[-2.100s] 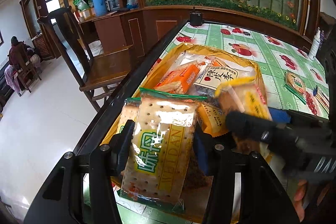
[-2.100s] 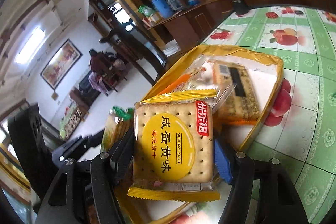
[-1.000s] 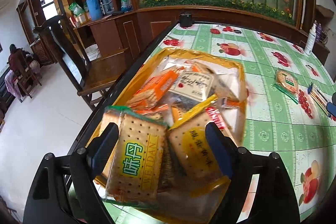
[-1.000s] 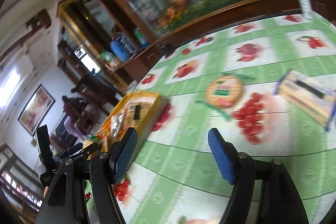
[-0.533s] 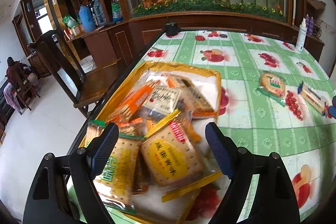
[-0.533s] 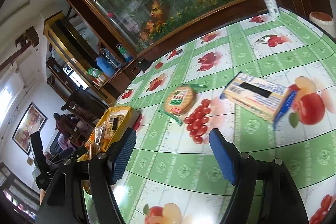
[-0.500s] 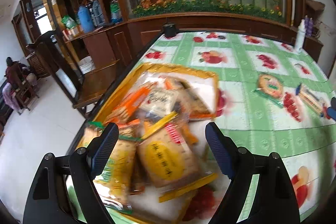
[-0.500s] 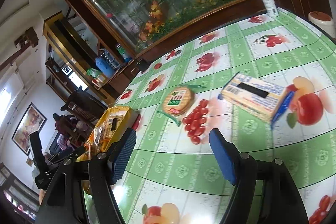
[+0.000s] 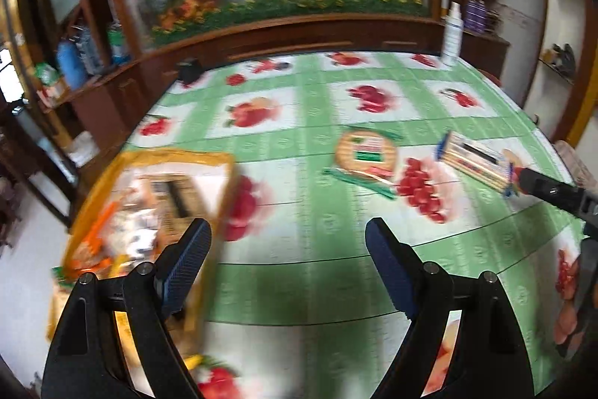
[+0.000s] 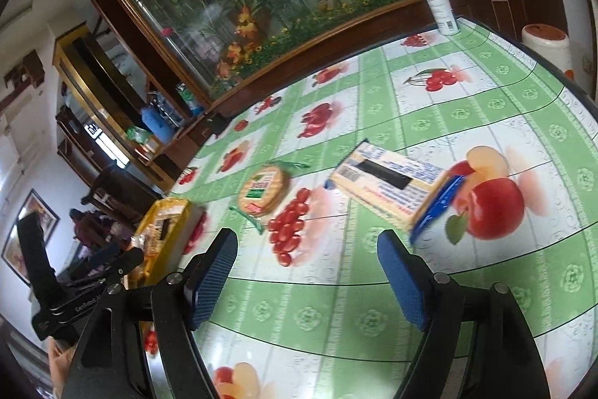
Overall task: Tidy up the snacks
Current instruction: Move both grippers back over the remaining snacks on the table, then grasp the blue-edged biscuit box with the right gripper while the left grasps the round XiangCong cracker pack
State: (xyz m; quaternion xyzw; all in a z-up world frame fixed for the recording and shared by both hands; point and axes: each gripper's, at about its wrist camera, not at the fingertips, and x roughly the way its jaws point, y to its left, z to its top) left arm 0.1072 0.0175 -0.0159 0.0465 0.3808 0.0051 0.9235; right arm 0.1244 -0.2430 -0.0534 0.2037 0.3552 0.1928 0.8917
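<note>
Your left claw stands spread with nothing between its jaws, over the green fruit-print counter. The yellow snack tray lies just to its left, blurred, with packets inside. The round biscuit pack sits ahead and slightly right of it; the long blue-ended cracker pack lies further right.

Your right claw has just been opening and is spread, empty. The long cracker pack lies ahead, just right of centre; the round pack lies ahead-left; the tray is well left.
</note>
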